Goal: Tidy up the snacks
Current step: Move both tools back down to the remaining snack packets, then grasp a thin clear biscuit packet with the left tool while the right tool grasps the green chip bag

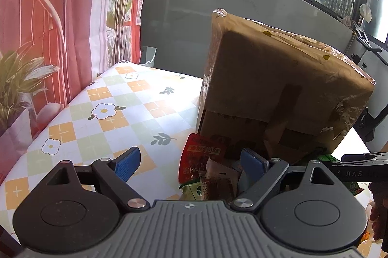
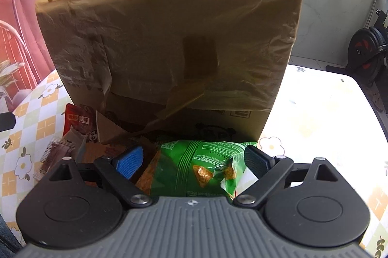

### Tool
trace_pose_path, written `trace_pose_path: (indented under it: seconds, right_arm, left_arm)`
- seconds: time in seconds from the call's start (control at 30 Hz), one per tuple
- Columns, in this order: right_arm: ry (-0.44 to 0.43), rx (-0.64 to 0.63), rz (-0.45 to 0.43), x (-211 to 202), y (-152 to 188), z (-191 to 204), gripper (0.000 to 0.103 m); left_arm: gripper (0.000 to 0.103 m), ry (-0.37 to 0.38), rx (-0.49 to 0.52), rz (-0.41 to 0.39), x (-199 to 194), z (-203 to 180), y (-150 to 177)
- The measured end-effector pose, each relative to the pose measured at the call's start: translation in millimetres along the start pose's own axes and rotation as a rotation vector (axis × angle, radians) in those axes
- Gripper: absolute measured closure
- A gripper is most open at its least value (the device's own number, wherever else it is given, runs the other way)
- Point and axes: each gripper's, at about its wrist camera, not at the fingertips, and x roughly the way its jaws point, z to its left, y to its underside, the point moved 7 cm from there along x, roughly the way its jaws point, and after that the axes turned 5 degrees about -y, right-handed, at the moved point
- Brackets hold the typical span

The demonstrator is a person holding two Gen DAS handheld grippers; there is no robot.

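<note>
Handling the green chip bag should be easy on weight and hard on grip: it looks light, air-puffed and crinkly, with a glossy film that may slide and chips inside that would crush under a hard squeeze. It lies at the foot of the cardboard box, on the side nearest the camera, and the right tool hangs over it with its blue pads wide apart on either side, not pressing. A crimped end seam or a puffed edge looks like the best place to take hold, closing gently.

Left of the bag, still against the box's base, sits a loose heap of small packets, among them a red sachet and a brown wrapper; these are thin, soft and probably slippery. The left tool is also spread open above them, holding nothing.

Under the box, the counter wears a smooth checked cloth with flowers. Behind the box run grey panels and windows; to its left hangs a red printed curtain, and an exercise bike stands to its right.
</note>
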Motion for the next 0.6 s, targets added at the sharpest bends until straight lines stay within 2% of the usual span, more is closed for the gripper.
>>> trace_pose_path:
  seconds: [0.17,0.33,0.4,0.47,0.6]
  right_arm:
    - [0.006,0.07,0.078,14.3,11.6,-6.9,0.012]
    - [-0.054,0.101,0.05,3.1,21.2,-13.1,0.025]
    - [-0.075,0.11,0.034,-4.5,25.5,-15.3,0.026]
    - [-0.084,0.118,0.019,-10.9,29.4,-16.1,0.026]
    - [-0.096,0.126,0.011,-19.1,38.0,-21.0,0.026]
  left_arm:
    - [0.013,0.007,0.0,0.03,5.5,-1.6,7.0]
    - [0.013,0.05,0.058,0.059,11.6,-16.2,18.4]
    - [0.016,0.061,0.099,0.07,15.0,-23.9,24.7]
    - [0.024,0.08,0.126,0.086,19.2,-29.7,30.5]
    - [0.03,0.082,0.165,0.11,29.4,-34.6,41.6]
